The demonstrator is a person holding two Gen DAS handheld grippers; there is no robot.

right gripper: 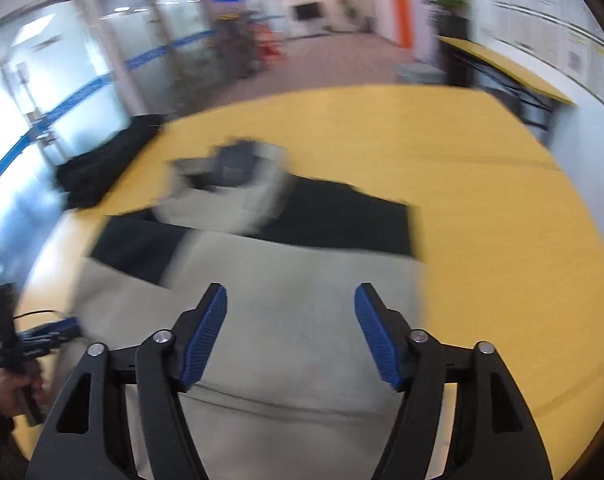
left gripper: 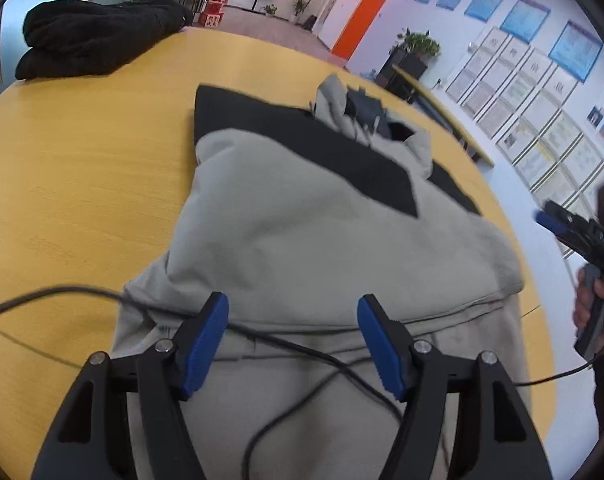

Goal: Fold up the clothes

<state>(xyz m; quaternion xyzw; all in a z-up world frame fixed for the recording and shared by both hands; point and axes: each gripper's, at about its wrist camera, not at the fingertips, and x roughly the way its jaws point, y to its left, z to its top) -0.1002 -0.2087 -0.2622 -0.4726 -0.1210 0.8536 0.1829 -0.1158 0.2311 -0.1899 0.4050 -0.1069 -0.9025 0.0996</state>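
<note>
Both grippers, left (left gripper: 292, 346) and right (right gripper: 290, 338), gape wide and empty over the hoodie (left gripper: 302, 232) mid-table (left gripper: 82, 168), likely between folds; cable (left gripper: 294, 346) crosses it.

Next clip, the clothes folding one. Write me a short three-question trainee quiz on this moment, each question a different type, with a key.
1. True or false: the left gripper is clamped on the grey and black garment.
2. Multiple choice: the black clothing pile lies A) on the garment, B) apart from it at the far left of the yellow table, C) on the floor.
3. Fill in: a black ______ trails across the near part of the garment.

Key:
1. False; its jaws stand open with no cloth between them.
2. B.
3. Cable.
</note>
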